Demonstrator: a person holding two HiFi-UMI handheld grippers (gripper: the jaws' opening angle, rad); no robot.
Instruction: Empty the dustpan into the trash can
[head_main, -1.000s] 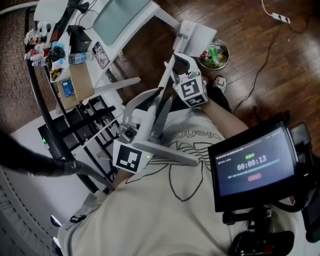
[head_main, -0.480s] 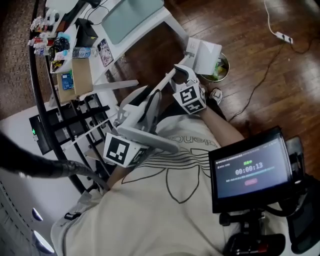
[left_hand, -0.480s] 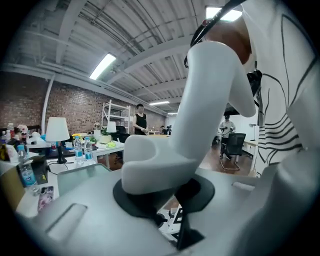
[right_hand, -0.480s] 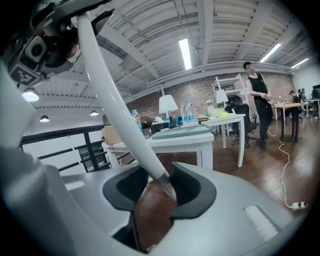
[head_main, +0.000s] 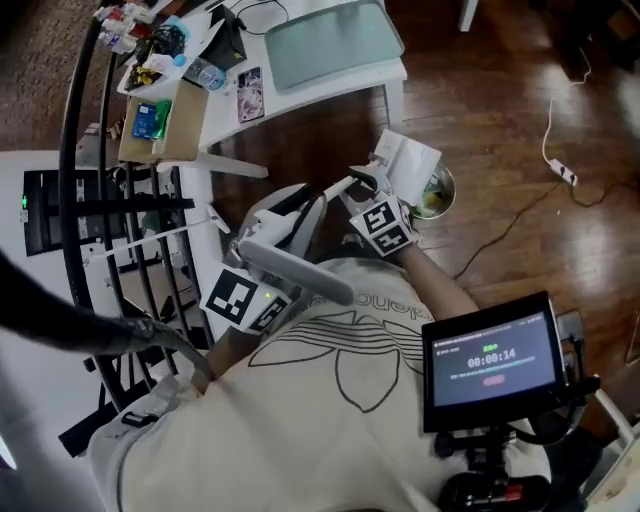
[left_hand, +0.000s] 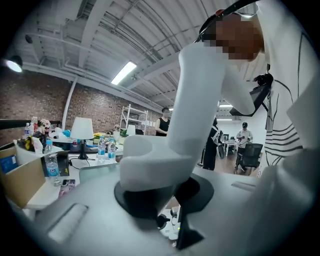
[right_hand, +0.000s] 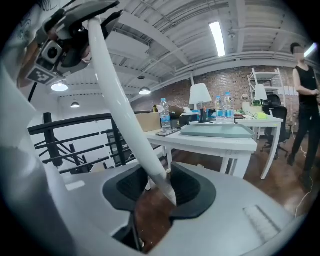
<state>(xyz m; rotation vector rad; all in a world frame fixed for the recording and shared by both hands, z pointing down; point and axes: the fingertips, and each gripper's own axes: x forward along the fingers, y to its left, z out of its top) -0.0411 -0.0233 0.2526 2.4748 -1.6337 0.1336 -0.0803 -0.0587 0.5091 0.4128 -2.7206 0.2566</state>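
Note:
A white dustpan (head_main: 408, 163) is tipped up at the rim of the round metal trash can (head_main: 440, 197), which holds green and mixed rubbish. Its long white handle (head_main: 330, 192) runs back toward me. My right gripper (head_main: 358, 184) is shut on the handle close to the pan. In the right gripper view the handle (right_hand: 122, 105) passes between the jaws of that gripper (right_hand: 160, 187) and rises to the upper left. My left gripper (head_main: 285, 207) is shut on the handle's thick upper end (left_hand: 200, 95), which fills the gap of this gripper (left_hand: 160, 195).
A white table (head_main: 385, 75) with a pale green mat stands just beyond the can. A cardboard box (head_main: 165, 120) and clutter lie to its left. A black metal rack (head_main: 110, 230) is at my left. A cable and power strip (head_main: 560, 172) lie on the wood floor. A screen (head_main: 495, 360) is at my right.
Both grippers have swung and rolled with the handle between them. The dustpan has tilted further up against the trash can's rim. The head view has shifted, so the can sits lower in the picture.

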